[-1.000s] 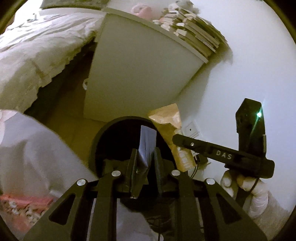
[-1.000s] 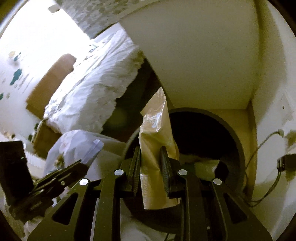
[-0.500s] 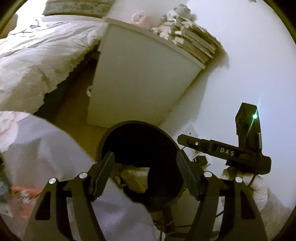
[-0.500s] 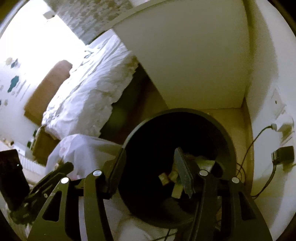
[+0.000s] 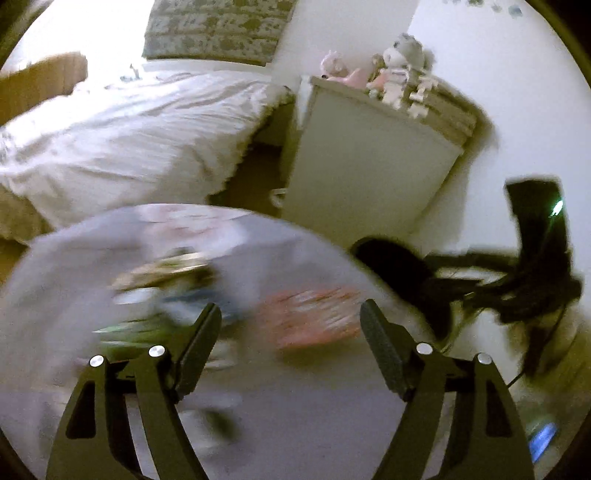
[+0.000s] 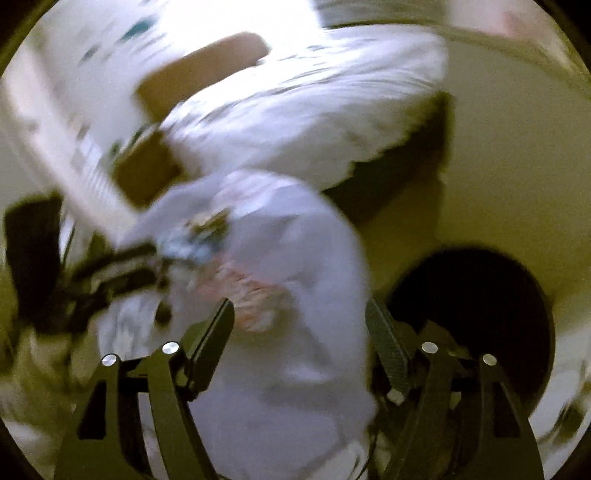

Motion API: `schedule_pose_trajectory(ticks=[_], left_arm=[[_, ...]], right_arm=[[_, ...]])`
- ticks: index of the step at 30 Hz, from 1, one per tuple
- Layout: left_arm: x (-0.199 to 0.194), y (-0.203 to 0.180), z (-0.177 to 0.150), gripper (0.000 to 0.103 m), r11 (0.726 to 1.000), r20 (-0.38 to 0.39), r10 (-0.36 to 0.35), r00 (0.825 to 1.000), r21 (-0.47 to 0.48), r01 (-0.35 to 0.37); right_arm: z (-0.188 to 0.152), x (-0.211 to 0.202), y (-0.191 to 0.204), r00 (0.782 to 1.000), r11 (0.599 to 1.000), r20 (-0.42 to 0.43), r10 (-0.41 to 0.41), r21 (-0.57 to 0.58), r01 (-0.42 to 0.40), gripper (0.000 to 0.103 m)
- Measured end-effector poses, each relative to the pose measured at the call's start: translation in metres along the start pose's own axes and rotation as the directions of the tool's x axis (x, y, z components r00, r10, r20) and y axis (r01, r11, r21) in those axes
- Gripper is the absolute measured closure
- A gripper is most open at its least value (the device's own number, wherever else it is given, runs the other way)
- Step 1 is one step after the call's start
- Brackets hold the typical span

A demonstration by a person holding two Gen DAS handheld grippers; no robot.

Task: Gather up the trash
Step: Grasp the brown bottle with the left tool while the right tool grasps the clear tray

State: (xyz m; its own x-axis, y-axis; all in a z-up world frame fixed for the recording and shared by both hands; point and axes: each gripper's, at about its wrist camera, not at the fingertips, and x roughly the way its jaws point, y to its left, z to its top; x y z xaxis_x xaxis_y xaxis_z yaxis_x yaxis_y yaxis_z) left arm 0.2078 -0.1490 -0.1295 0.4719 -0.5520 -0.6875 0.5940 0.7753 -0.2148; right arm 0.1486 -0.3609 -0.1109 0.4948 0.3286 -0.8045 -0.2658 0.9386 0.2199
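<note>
A bed with a rumpled white duvet [image 5: 140,136] and a patterned headboard [image 5: 214,33] stands beside a white cabinet [image 5: 362,173] topped with plush toys [image 5: 399,70] against a plain white wall [image 5: 498,92], over a yellowish floor [image 6: 413,206] in dim, warm light.

A bedroom at home: rumpled bed [image 5: 140,136] at ten o'clock, soft toys [image 5: 399,70] atop a white cabinet [image 5: 369,166] at one.

Round table [image 5: 303,406] in front; bin [image 6: 476,306] to its right, bed [image 5: 129,136] behind, cabinet [image 5: 365,177] right of bed.
</note>
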Motion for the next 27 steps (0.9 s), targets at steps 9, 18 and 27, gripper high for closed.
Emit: schedule_pose_trajectory(ticks=[9, 18, 27], left_arm=[[0.000, 0.082, -0.026, 0.023, 0.943, -0.093, 0.171, 0.981, 0.302, -0.136], [0.025, 0.085, -0.052, 0.028, 0.915, -0.242, 0.107, 0.964, 0.403, 0.000], [0.017, 0.077, -0.058, 0.041, 0.936, -0.253, 0.090, 0.963, 0.351, 0.005]], right_arm=[[0.022, 0.064, 0.060, 0.991, 0.941, -0.134, 0.008, -0.335, -0.053, 0.026], [0.029, 0.106, 0.075, 0.981, 0.906, -0.184, -0.057, -0.423, -0.026, 0.020], [0.035, 0.112, 0.057, 0.985, 0.960, -0.165, -0.050, -0.280, 0.002, 0.029]])
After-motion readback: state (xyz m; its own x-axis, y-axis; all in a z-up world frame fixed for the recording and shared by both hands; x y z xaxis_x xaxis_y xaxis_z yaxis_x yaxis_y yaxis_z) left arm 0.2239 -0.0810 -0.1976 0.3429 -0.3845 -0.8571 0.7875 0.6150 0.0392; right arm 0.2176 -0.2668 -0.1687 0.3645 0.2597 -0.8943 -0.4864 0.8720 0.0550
